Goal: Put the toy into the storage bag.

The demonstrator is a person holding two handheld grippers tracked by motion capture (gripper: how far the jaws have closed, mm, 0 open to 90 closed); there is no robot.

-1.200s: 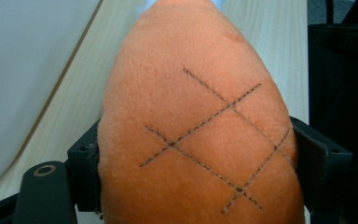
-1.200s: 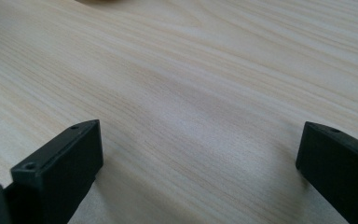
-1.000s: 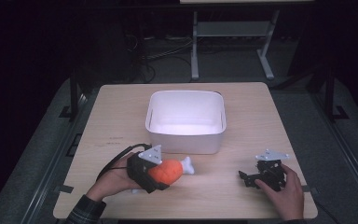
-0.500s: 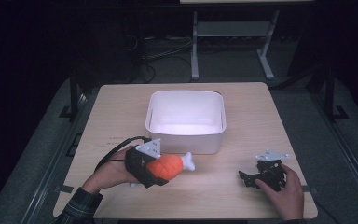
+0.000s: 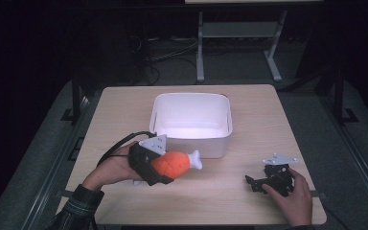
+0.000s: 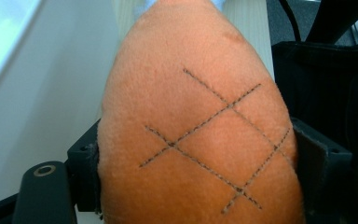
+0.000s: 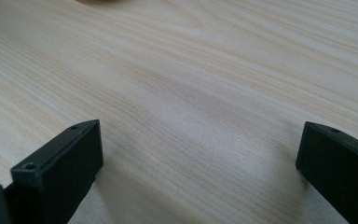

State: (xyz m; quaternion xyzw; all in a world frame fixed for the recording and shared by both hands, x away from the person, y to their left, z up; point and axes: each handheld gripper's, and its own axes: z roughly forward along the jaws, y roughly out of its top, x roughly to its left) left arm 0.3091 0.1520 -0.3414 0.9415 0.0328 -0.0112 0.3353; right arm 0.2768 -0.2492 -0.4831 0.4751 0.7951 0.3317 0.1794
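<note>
Orange plush, shaped like a drumstick (image 5: 172, 163) with a white bone end, sits clamped between the jaws of the left claw (image 5: 159, 168), held just in front of the white tub (image 5: 191, 142) near its left corner. In the left claw view the jaws press into both flanks of the toy (image 6: 200, 140), which bulges out over them, so the hold looks firm and centred on the fat part.

The step in hand looks like carrying the toy into the tub. To do it well, the toy needs enough lift for its bone end to pass over the front rim rather than knock against the wall, which already stands very close beside it. Moving up first and forward second would be safer than a slanting push. The jaws should part only once the toy hangs over the tub's floor; soft plush will drop quietly, so no low placement is needed.

The left hand (image 5: 112, 167) grips its tool from the left side, forearm coming in low from the bottom corner, with the claw pointing right and slightly toward the tub. The right claw (image 5: 256, 182) rests on the wooden counter (image 5: 249, 105) well to the right, its jaws wide apart over bare wood (image 7: 191, 116), holding nothing, the right hand (image 5: 292, 201) curled around it.
</note>
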